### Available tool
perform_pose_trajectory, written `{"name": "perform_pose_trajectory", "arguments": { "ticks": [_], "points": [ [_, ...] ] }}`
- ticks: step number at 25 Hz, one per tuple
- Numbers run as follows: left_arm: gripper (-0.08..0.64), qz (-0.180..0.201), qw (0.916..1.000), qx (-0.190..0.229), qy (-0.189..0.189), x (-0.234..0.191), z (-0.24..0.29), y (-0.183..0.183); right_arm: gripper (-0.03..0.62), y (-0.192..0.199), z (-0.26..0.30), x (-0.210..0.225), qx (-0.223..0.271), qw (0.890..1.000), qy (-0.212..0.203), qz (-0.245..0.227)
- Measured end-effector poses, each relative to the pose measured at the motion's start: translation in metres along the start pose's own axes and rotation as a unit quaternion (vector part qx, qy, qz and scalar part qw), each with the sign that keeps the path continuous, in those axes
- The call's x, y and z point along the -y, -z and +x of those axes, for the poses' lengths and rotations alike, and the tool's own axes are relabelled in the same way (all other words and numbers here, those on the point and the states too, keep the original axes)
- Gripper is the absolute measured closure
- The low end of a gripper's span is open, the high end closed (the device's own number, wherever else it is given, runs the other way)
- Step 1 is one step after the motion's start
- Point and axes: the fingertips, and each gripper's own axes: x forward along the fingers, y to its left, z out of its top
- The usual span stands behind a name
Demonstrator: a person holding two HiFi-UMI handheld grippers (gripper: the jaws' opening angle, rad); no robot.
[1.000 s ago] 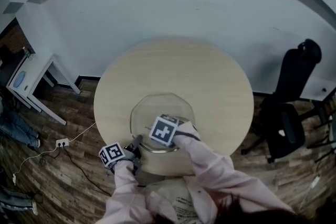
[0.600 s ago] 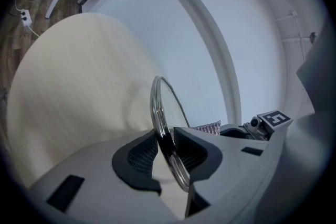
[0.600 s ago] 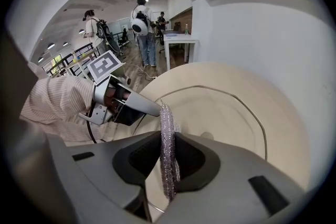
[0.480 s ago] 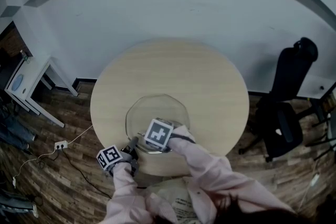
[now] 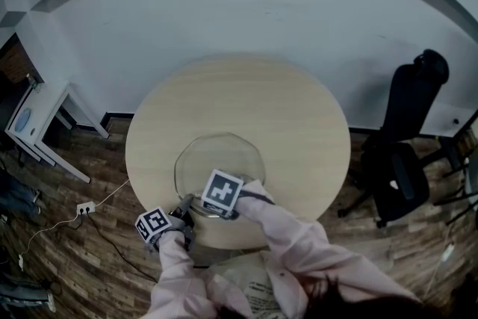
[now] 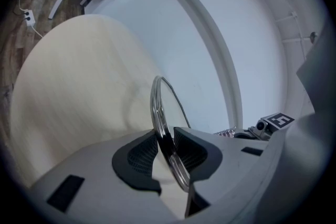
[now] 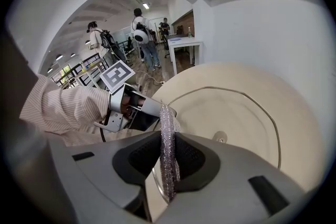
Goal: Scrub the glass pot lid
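Two grips are on, both tight: the left tongs (image 6: 167,147) pinch the metal rim (image 6: 156,107) of the glass lid (image 7: 247,113), and the right tongs (image 7: 168,157) are clenched on a thin glittery scrub pad (image 7: 166,128). The pad's tip is over the lid's near rim, just beside the left tongs; can't tell if it touches the glass. The lid sits on the round table (image 5: 246,93), close to the edge nearest the person.

Risks, as I judge them: the rim is narrow & smooth, so a hard push w/ the pad could twist it out of the left pads (image 6: 142,152). Once loose, that near the table edge, the lid could slide off & break. The pad sticks out only a little, so pressing steeply may put hard jaw tips on the glass. Both tongs work close together, so a wide stroke could knock them.

Views: only the head view shows how near the edge the lid lies, but the right marker cube (image 5: 222,192) hides the pad there. Left gripper view alone shows the rim bite. Right gripper view alone shows the pad, the fitting (image 7: 220,137) at the lid's centre & ppl (image 7: 142,34) in the room beyond
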Motion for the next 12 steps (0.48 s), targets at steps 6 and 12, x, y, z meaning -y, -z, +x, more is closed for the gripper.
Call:
{"name": "perform_pose_trajectory", "arguments": {
  "ticks": [6,12],
  "points": [
    [0.459,0.005,1.0,0.002,-0.001,0.0,0.0,0.0,0.511,0.006,-0.004,-0.006,-0.004,1.0,-0.013,0.008],
    [0.459,-0.004,1.0,0.002,-0.004,-0.001,-0.001,0.0,0.511,0.006,-0.005,-0.019,0.001,0.999,-0.04,0.01]
  ]
}}
